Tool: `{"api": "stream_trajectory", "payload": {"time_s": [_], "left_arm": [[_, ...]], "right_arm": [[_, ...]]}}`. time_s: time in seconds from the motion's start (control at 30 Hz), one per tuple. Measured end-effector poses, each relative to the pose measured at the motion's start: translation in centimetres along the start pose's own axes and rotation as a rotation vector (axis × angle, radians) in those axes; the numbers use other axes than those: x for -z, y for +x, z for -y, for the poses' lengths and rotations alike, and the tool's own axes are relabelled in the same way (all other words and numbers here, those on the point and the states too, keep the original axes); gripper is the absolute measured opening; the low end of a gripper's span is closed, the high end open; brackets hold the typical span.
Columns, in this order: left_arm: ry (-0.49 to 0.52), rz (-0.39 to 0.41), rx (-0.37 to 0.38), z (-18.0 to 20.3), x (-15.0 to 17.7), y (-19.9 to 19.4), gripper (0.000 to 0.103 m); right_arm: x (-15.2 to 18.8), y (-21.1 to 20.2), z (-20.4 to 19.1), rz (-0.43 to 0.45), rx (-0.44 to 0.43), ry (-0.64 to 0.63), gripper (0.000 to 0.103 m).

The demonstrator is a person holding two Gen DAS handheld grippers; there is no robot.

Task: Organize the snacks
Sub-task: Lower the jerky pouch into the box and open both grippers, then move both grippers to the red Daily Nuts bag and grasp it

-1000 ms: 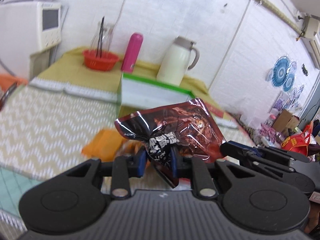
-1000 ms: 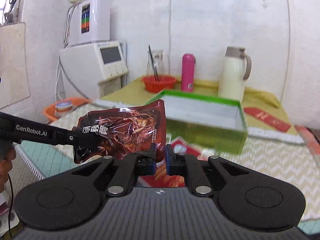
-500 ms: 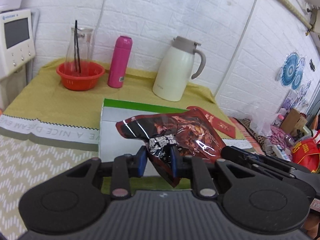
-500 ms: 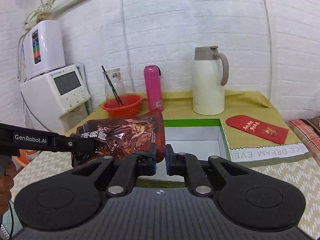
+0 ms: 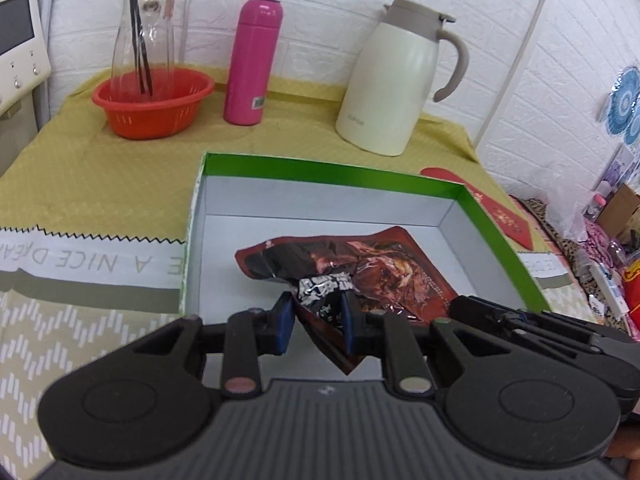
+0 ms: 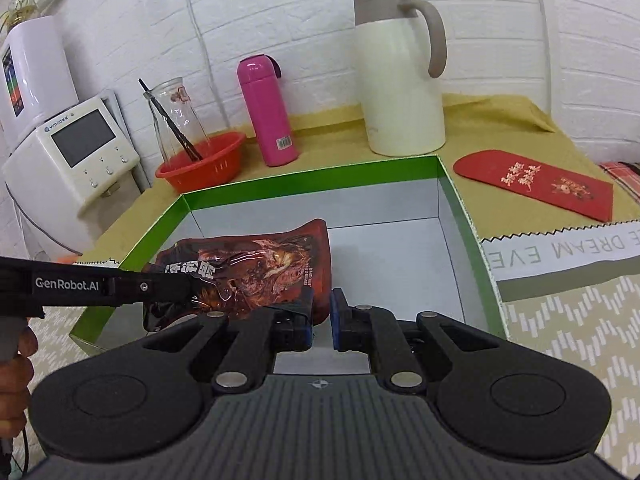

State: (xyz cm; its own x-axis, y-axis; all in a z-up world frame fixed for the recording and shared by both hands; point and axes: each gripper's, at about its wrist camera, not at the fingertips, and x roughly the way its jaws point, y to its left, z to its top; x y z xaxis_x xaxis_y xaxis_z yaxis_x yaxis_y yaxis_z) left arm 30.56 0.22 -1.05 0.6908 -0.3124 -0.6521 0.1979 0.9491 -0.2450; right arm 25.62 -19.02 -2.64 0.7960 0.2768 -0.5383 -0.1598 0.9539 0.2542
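Note:
A dark red snack packet [image 5: 352, 264] hangs inside the green-rimmed white box [image 5: 328, 168], just above its floor. My left gripper [image 5: 318, 316] is shut on the packet's near end. My right gripper [image 6: 320, 316] is shut on the packet's right corner [image 6: 320, 280]; the packet [image 6: 256, 268] stretches left to the left gripper's fingers [image 6: 160, 286]. The box [image 6: 312, 170] holds nothing else that I can see.
Behind the box stand a cream thermos jug [image 5: 400, 80], a pink bottle [image 5: 252, 60] and a red basket with a glass carafe [image 5: 152, 100]. A red envelope [image 6: 536, 184] lies right of the box. A white appliance [image 6: 68, 164] stands at the left.
Both grippers have carried the packet forward and down, from in front of the box to inside it. Both stay shut on the packet.

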Motion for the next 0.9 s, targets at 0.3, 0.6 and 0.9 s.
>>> {"api": "stream_trajectory", "payload": {"time_s": [0.3, 0.6, 0.9], "left_arm": [[-0.029, 0.08, -0.019, 0.4, 0.2, -1.0, 0.092], [-0.004, 0.171, -0.062, 1.7, 1.0, -5.4, 0.103], [0.013, 0.176, -0.004, 4.0, 3.7, -11.7, 0.103]], "right_arm": [[-0.2, 0.0, -0.4, -0.047, -0.027, -0.032, 0.08], [0.2, -3.8, -1.8, 0.018, -0.048, -0.102, 0.103], [1.6, -11.9, -3.4, 0.124, -0.023, -0.155, 0.103]]}}
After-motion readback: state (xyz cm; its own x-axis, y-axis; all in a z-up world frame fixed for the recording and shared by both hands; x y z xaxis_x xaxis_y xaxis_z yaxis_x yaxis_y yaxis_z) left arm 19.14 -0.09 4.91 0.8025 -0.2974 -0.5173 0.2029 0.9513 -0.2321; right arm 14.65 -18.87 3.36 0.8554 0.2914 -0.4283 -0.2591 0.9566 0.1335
